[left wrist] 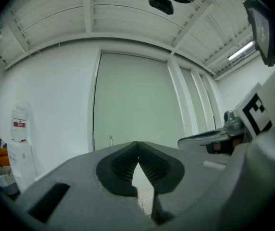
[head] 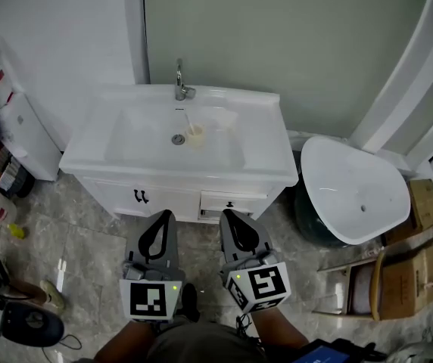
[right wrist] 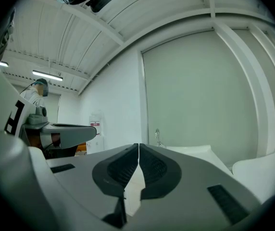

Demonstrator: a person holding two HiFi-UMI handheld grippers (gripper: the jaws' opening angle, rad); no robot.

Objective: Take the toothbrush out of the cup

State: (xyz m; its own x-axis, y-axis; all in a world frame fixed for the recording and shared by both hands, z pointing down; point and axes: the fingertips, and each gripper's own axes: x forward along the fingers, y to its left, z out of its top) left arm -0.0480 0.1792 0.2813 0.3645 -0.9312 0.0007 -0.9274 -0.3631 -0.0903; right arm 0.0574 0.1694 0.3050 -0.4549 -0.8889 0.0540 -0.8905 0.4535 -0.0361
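White basin (head: 129, 148) under the tap holds the pale cup (head: 195, 137), with the toothbrush (head: 188, 121) standing tilted inside it. The left gripper (head: 163, 216) and right gripper (head: 228, 216) hang before the cabinet, well apart from the cup, fingers (left wrist: 122, 168) clenched on nothing.

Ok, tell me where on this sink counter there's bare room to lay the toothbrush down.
Bare: the counter ledge between the basin and the counter's right edge, the ledge on the basin's left, and the basin floor left of the drain. Crowded: mid-basin, where the cup with the toothbrush stands beside the drain, in front of the faucet.
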